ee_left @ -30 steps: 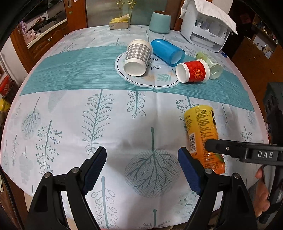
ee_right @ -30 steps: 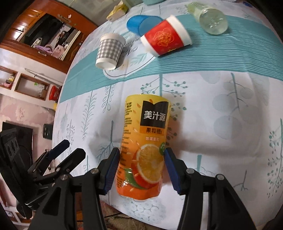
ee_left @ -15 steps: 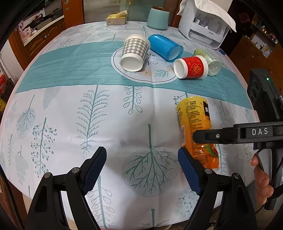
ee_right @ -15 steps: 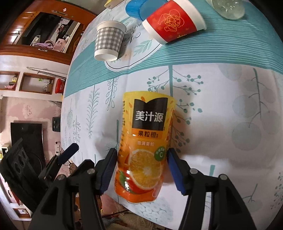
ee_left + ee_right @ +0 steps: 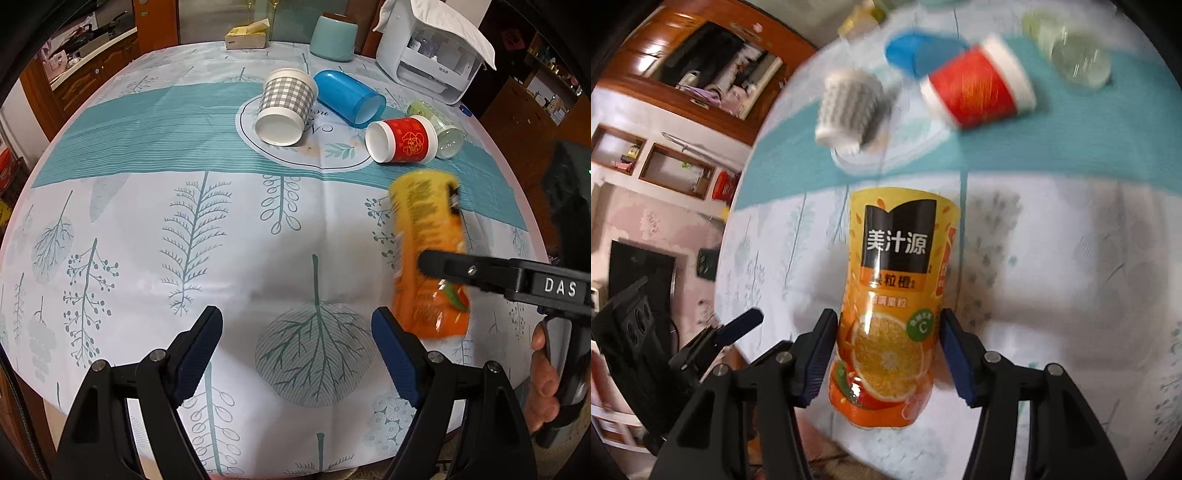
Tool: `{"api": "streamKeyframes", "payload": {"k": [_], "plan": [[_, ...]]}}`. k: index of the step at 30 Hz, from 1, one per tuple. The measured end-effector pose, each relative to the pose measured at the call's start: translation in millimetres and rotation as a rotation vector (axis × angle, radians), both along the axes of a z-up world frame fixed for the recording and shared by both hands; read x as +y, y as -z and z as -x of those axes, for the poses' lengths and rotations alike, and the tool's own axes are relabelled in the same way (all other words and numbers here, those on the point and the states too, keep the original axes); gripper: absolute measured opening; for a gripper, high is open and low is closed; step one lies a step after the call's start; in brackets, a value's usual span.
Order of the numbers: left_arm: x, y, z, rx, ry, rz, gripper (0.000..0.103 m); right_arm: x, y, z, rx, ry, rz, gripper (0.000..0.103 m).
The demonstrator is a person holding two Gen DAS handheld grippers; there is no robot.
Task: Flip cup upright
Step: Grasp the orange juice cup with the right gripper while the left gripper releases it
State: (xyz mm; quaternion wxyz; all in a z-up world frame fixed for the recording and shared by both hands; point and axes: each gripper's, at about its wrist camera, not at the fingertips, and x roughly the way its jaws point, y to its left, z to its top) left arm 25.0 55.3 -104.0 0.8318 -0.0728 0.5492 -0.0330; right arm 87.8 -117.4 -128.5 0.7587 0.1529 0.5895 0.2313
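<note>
The orange juice cup (image 5: pixel 890 306) with a yellow and orange label is held between the blue pads of my right gripper (image 5: pixel 886 354), which is shut on its lower body. It is lifted off the tablecloth and tilting; it looks motion-blurred in the left wrist view (image 5: pixel 428 254). My left gripper (image 5: pixel 297 354) is open and empty, low over the near part of the table (image 5: pixel 147 258), left of the cup.
Several cups lie on their sides at the table's middle: a grey checked one (image 5: pixel 286 107), a blue one (image 5: pixel 349 98), a red one (image 5: pixel 402 140) and a clear green one (image 5: pixel 439 127). A white appliance (image 5: pixel 432 51), teal pot (image 5: pixel 334 37) and tissue box (image 5: pixel 247 35) stand at the far edge.
My right gripper has closed on the orange juice cup and is lifting and swinging it; the cup's far end has risen off the cloth. The left gripper has stayed open and still.
</note>
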Motion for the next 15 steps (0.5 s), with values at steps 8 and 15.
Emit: {"api": "streamKeyframes", "payload": {"k": [8,15], "plan": [[-4,4,1,0.003,-0.002,-0.002,0.082,-3,-14,25,-0.487,0.114,0.184,0.056],[-5,5,1,0.005,-0.004,-0.005,0.082,2,-4,28,-0.651,0.165,0.237,0.056]]}}
